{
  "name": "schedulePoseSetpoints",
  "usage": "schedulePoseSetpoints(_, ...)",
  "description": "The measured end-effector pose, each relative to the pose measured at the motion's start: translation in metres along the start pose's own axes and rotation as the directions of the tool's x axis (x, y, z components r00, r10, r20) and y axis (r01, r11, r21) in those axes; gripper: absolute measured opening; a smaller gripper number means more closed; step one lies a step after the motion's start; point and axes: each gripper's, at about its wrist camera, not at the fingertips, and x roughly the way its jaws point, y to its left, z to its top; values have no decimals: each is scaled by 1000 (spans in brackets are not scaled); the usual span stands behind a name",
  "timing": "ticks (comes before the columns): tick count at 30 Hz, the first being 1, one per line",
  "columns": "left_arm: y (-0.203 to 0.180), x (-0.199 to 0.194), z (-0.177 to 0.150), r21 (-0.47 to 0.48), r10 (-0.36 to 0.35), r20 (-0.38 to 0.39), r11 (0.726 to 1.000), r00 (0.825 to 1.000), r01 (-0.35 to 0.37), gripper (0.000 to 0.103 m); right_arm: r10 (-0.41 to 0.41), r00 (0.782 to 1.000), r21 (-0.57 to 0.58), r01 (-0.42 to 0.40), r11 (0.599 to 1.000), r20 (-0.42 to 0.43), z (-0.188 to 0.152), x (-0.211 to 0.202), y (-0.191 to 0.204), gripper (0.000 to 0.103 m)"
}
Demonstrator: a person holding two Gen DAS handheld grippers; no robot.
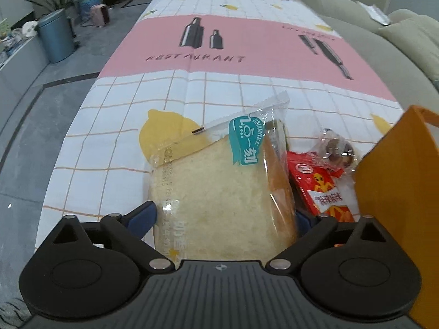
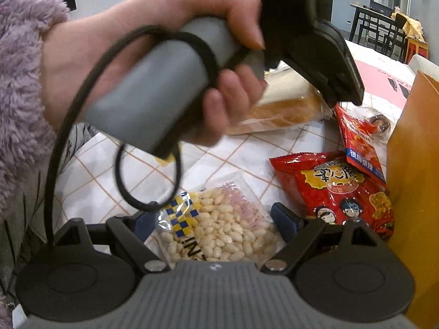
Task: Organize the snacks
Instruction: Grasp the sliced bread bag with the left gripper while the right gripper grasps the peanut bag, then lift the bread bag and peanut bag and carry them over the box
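Far end of the tablecloth (image 1: 219,41) is wide open, plenty of room. Near end's crowded: bread pack (image 1: 219,192), red snack bags (image 2: 337,189), and the orange box (image 1: 397,192) walling the right.

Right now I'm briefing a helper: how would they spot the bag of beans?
Start at the tall orange paper bag. Left of it lie red snack packets, then the bag of beans. It alone is clear, showing pale beans, with a blue-and-yellow checked corner.
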Motion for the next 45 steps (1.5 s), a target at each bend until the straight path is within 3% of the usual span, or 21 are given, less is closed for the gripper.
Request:
schedulePoseSetpoints(7,20,-17,-4,-71,-72,10,995,997,73,96,-2,1000,-10,2,1000,2,0,-1,1,83)
schedulePoseSetpoints(12,26,-25,-5,-70,-12,-26,997,1000,10,90,-12,1000,-30,12,999,0,-2,-4,5,83)
schedulePoseSetpoints(14,30,-34,-7,-70,-18,-12,997,1000,17,88,-15,1000,-33,15,999,-1,-2,-4,7,83)
schedulePoseSetpoints(18,47,-44,-7,-143,-138,-30,981,990,132,86,-15,1000,-20,14,1000,-6,-3,-4,6,83)
schedulePoseSetpoints(21,53,-47,-7,-189,-288,-43,943,957,275,84,-14,1000,-23,14,1000,-7,-3,-3,6,83)
schedulePoseSetpoints(24,54,-50,-8,-224,-346,-33,917,938,331,81,-15,1000,-24,15,1000,-8,-2,-1,6,83)
schedulePoseSetpoints(29,55,-60,-7,-196,-337,-9,924,942,328,78,-19,1000,-34,19,999,-7,-1,-1,8,83)
schedulePoseSetpoints(32,60,-62,-10,-214,-351,-5,915,936,342,77,-27,1000,-78,28,997,10,-1,-5,14,83)
schedulePoseSetpoints(45,85,-94,-2,-236,-392,135,879,910,414,75,0,984,-27,5,1000,178,13,-42,10,82)
